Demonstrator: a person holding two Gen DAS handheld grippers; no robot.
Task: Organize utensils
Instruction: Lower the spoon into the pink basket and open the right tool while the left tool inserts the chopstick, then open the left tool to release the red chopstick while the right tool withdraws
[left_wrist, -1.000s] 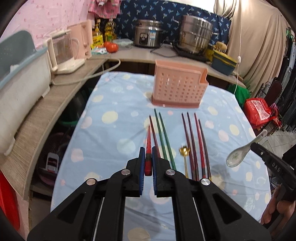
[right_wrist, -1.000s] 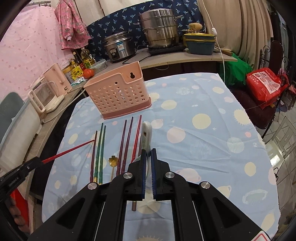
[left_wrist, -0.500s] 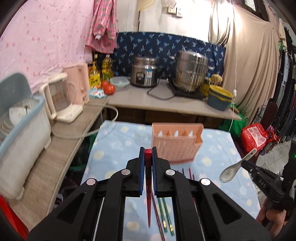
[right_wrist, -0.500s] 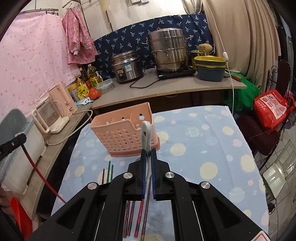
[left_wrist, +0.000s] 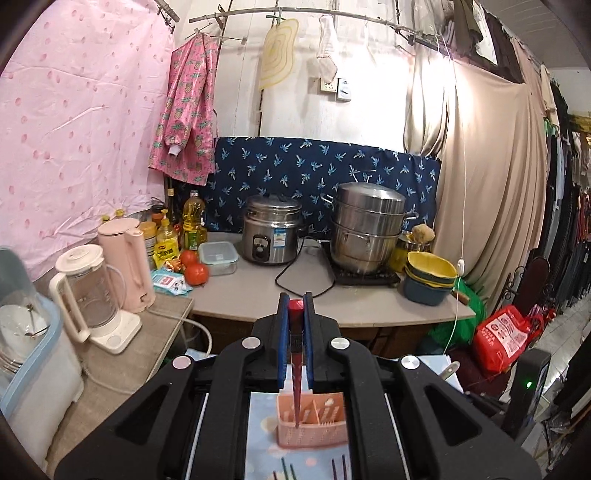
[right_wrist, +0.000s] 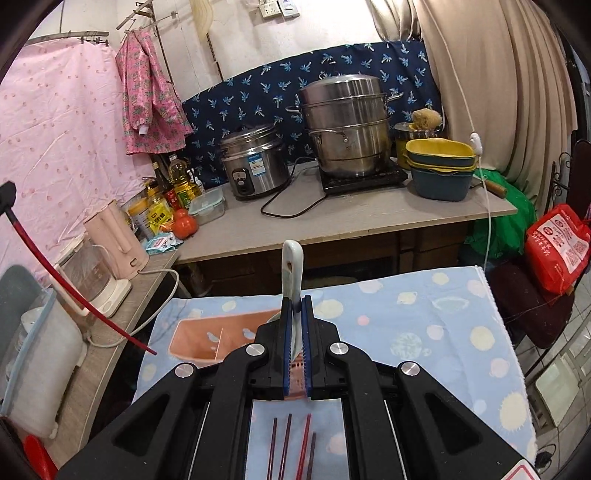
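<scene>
My left gripper (left_wrist: 294, 306) is shut on a red chopstick (left_wrist: 295, 373), held near upright with its tip hanging over the pink perforated utensil holder (left_wrist: 314, 428) on the blue dotted cloth. In the right wrist view the same chopstick (right_wrist: 74, 291) slants down toward the holder (right_wrist: 199, 339) at the left. My right gripper (right_wrist: 294, 306) is shut on a white ceramic spoon (right_wrist: 293, 266), handle up, above and beside the holder. Several dark and red chopsticks (right_wrist: 295, 443) lie on the cloth below.
A counter (left_wrist: 332, 299) behind the table carries a rice cooker (left_wrist: 271, 234), a steel steamer pot (left_wrist: 365, 229), stacked bowls (left_wrist: 430, 280), tomatoes and bottles. A blender (left_wrist: 92, 295) and pink kettle stand on the left shelf. A red bag (left_wrist: 502, 339) is at the right.
Both grippers have risen and tilted up. The left one carried the red chopstick from the cloth to above the holder; the right one brought the spoon over the holder's right side.
</scene>
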